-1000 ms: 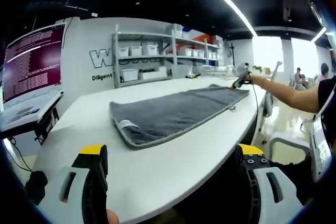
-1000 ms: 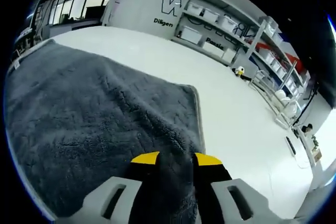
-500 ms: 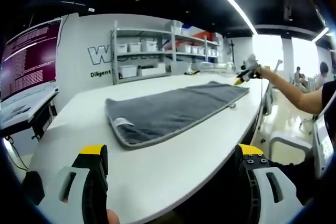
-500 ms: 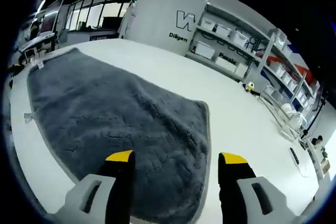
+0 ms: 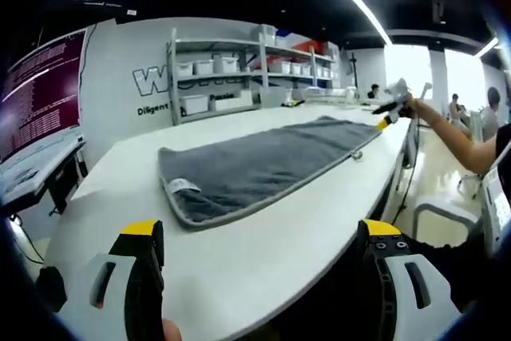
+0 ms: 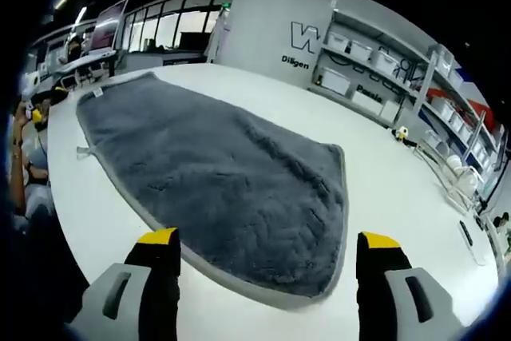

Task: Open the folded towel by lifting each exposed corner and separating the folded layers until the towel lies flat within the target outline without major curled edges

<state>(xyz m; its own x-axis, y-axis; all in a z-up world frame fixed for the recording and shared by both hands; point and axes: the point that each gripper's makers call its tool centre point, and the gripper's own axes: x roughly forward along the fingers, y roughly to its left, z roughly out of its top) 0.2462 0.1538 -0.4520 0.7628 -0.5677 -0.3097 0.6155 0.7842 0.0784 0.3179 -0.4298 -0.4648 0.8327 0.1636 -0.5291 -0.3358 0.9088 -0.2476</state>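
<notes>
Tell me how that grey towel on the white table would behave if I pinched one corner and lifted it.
The grey towel would probably sag and drape, since it lies limp and flat on the white table. Its thick plush pile suggests some weight, so the rest may drag along. The stitched border looks thin, likely easy to pinch, and both grippers are open.

A grey towel (image 5: 263, 169) lies spread flat on the white table (image 5: 239, 229), a small white label at its near corner. The left gripper (image 5: 263, 241) hangs low at the near table edge, jaws wide apart and holding nothing. Past the towel's far end, a person's arm (image 5: 451, 137) reaches out with the right gripper (image 5: 391, 109) raised just beyond the cloth; shelves (image 5: 239, 77) stand behind.
</notes>
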